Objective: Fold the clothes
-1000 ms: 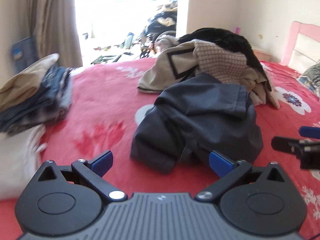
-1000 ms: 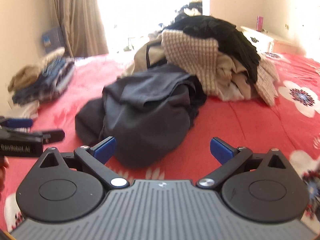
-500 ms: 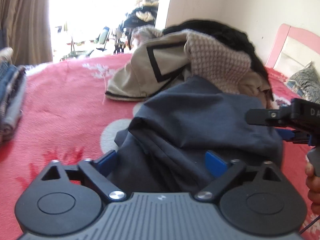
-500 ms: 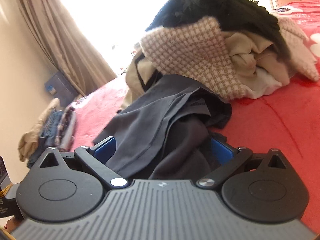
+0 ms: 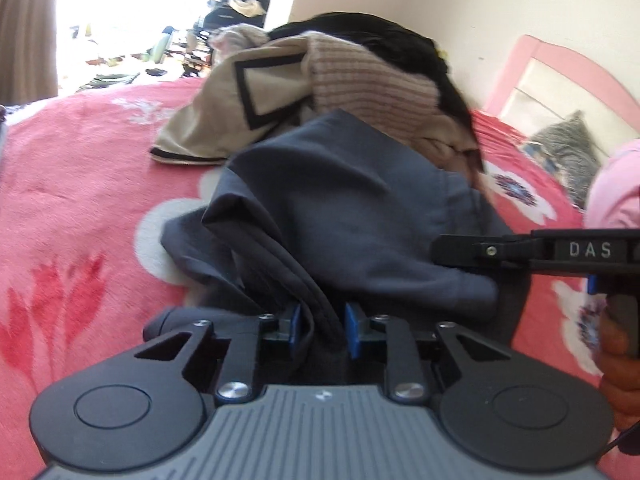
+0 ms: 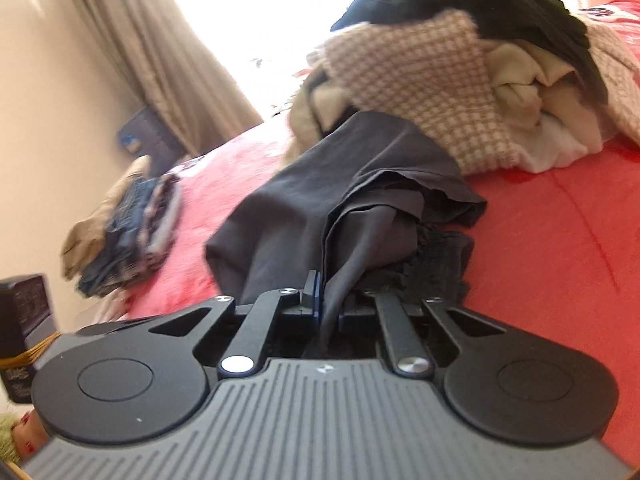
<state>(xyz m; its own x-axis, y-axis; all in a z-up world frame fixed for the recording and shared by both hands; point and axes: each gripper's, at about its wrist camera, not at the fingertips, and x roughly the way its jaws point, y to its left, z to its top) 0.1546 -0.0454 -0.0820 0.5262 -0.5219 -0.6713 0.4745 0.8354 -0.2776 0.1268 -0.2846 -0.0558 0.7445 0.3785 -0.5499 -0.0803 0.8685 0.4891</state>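
Observation:
A crumpled dark grey garment (image 5: 344,208) lies on the red flowered bedspread (image 5: 80,184), in front of a heap of unfolded clothes. My left gripper (image 5: 322,326) has a thick fold at the garment's near edge between its blue pads. Its jaws are closing and the pads press on that fold. In the right wrist view the same garment (image 6: 320,200) rises into my right gripper (image 6: 329,310), which is shut on a thin pinch of it. The right gripper (image 5: 440,251) also reaches in from the right side of the left wrist view, at the garment's right edge, held by a hand.
Behind the garment sits a heap of clothes (image 6: 460,80): checked knit, beige and black pieces. A stack of folded clothes (image 6: 128,232) lies at the bed's left edge near the curtain (image 6: 160,60). A pink headboard (image 5: 560,72) and a grey pillow (image 5: 568,156) are at the right.
Both grippers moved forward and down onto the dark grey garment. Both were open a second ago and have since closed on its fabric. The right gripper also rolled.

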